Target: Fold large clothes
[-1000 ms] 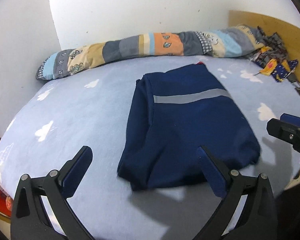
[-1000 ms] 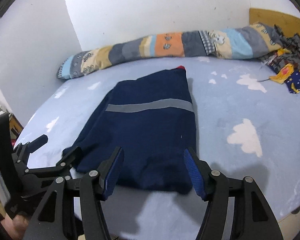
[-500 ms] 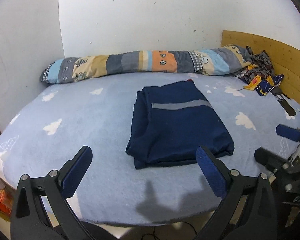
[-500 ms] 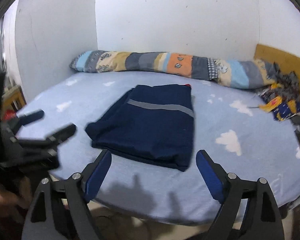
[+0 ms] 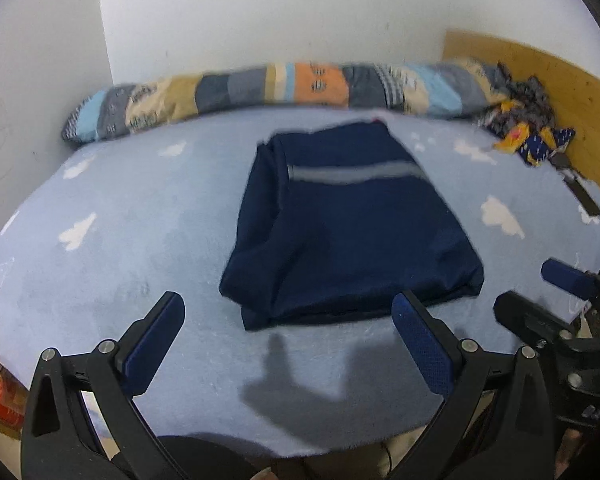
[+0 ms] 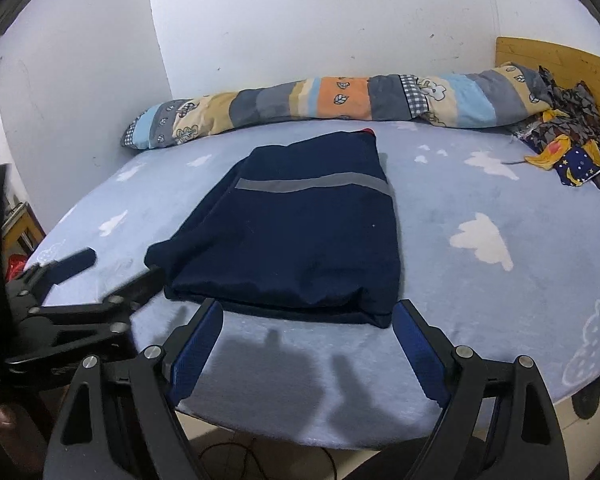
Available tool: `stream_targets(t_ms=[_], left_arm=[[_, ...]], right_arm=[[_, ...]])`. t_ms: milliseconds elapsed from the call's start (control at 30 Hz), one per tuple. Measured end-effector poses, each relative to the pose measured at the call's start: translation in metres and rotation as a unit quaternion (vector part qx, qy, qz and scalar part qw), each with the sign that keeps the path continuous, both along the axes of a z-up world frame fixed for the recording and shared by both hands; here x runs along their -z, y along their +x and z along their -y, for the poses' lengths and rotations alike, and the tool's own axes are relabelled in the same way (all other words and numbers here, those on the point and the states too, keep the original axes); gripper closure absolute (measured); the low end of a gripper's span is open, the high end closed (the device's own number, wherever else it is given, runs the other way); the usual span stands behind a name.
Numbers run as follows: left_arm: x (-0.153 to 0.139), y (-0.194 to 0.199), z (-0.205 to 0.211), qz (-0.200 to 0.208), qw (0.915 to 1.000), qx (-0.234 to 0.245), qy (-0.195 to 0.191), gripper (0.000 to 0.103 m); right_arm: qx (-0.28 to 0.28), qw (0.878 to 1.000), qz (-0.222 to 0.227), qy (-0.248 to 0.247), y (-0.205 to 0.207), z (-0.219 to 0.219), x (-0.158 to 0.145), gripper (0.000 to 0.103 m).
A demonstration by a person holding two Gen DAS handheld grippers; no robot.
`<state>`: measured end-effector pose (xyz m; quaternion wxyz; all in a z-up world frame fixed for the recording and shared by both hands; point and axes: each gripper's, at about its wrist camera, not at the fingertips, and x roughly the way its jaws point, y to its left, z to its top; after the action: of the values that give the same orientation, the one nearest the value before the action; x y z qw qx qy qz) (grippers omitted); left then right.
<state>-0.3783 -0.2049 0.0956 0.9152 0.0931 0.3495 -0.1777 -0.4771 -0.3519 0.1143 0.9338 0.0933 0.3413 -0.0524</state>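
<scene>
The navy garment (image 6: pixel 296 240) lies folded into a compact rectangle mid-bed (image 6: pixel 500 300), and both the left gripper (image 5: pixel 288 336) and right gripper (image 6: pixel 308 340) hover empty at its near edge, fingers wide, so folding looks finished unless one more fold needs that hem pinched.

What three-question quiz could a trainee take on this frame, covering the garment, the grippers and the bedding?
1. True or false: the navy garment lies folded on the blue bed sheet.
2. Which gripper holds fabric? A) left gripper B) right gripper C) neither
3. Fill in: the band across the garment, the grey stripe, lies nearer the ____ at the wall.

Key: 1 true. 2 C, both are open and short of the cloth. 3 patchwork bolster.
</scene>
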Motion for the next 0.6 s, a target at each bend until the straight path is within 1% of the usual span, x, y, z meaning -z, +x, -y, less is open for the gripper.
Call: stream_targets(t_ms=[67, 100, 200, 300, 400, 467, 600], left_arm=[[0.003, 0.005, 0.001, -0.021, 0.9997, -0.005, 0.01, 0.0], [0.003, 0.006, 0.0, -0.024, 0.9997, -0.006, 0.01, 0.0], [0.001, 0.01, -0.005, -0.035, 0.999, -0.022, 0.015, 0.0], [-0.002, 0.008, -0.011, -0.026, 0.9984, -0.04, 0.031, 0.0], [-0.002, 0.005, -0.015, -0.019, 0.998, -0.042, 0.042, 0.0], [-0.001, 0.005, -0.017, -0.022, 0.9979, -0.044, 0.043, 0.0], [-0.002, 0.005, -0.019, -0.014, 0.9977, -0.047, 0.046, 0.0]], right_arm=[[0.003, 1.0, -0.002, -0.002, 0.003, -0.001, -0.001, 0.014], [0.002, 1.0, -0.006, -0.002, 0.005, -0.001, -0.001, 0.014], [0.005, 1.0, -0.016, -0.024, 0.01, -0.002, -0.003, 0.014], [0.004, 0.999, -0.019, -0.028, 0.012, -0.001, -0.003, 0.014], [0.006, 0.999, -0.032, -0.038, 0.015, -0.003, 0.005, 0.014], [0.006, 0.998, -0.032, -0.048, 0.015, -0.004, 0.005, 0.014], [0.004, 0.998, -0.026, -0.059, 0.013, -0.008, 0.004, 0.014]])
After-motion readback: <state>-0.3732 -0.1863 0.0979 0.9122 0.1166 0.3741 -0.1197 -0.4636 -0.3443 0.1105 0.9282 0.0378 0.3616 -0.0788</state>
